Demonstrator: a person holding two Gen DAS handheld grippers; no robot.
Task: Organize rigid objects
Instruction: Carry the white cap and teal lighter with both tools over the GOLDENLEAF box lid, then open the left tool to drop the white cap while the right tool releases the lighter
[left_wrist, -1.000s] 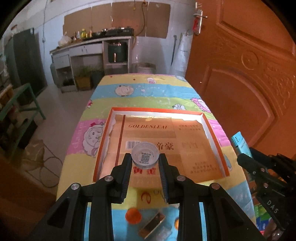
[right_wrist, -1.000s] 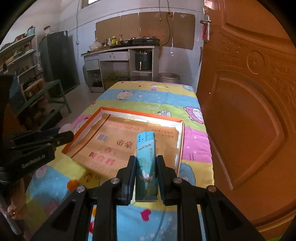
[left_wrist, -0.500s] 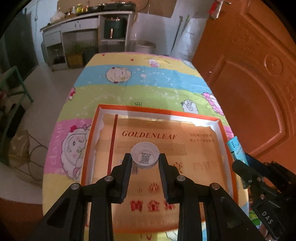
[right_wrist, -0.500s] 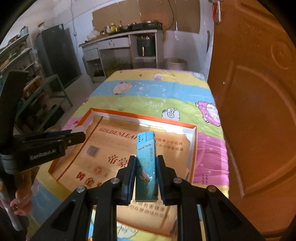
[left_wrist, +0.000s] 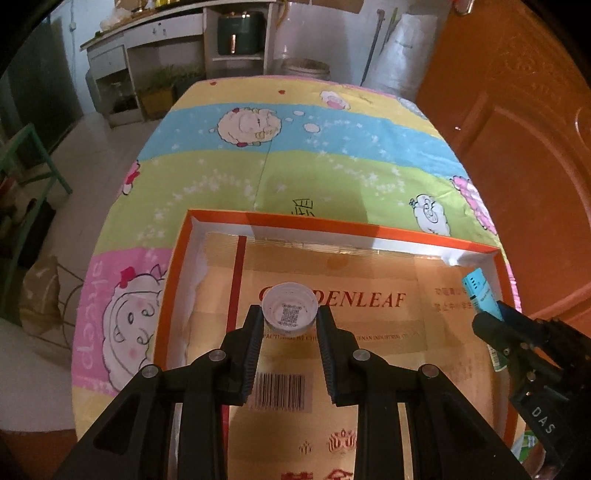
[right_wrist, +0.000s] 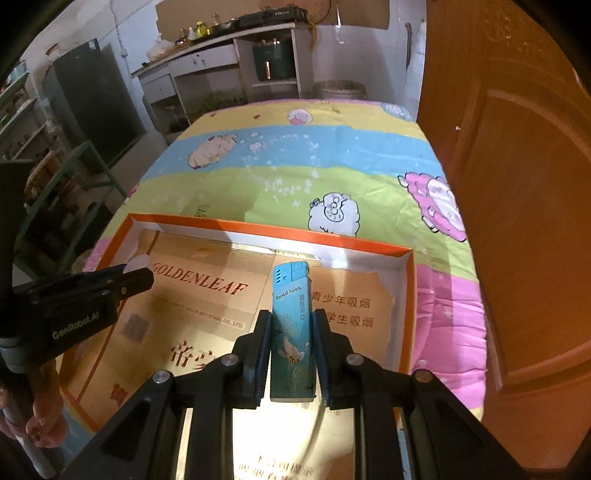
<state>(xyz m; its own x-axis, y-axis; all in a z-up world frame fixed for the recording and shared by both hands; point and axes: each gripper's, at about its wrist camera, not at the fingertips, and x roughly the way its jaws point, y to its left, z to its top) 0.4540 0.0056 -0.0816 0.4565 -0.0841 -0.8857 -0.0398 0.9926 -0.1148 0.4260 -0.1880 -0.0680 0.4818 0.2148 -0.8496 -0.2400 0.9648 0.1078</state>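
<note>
Two tools are hovering over the orange box (left_wrist: 369, 230): the left tool (left_wrist: 290, 319) is pinching a white bottle cap (left_wrist: 289, 311), the right tool (right_wrist: 292, 325) a blue lighter (right_wrist: 291, 332)

A white bottle cap (left_wrist: 290, 309), open side up with a QR code inside, is held above the orange-rimmed box (left_wrist: 332, 224), over its left half; a teal lighter (right_wrist: 291, 332), upright, is held over its right half
</note>
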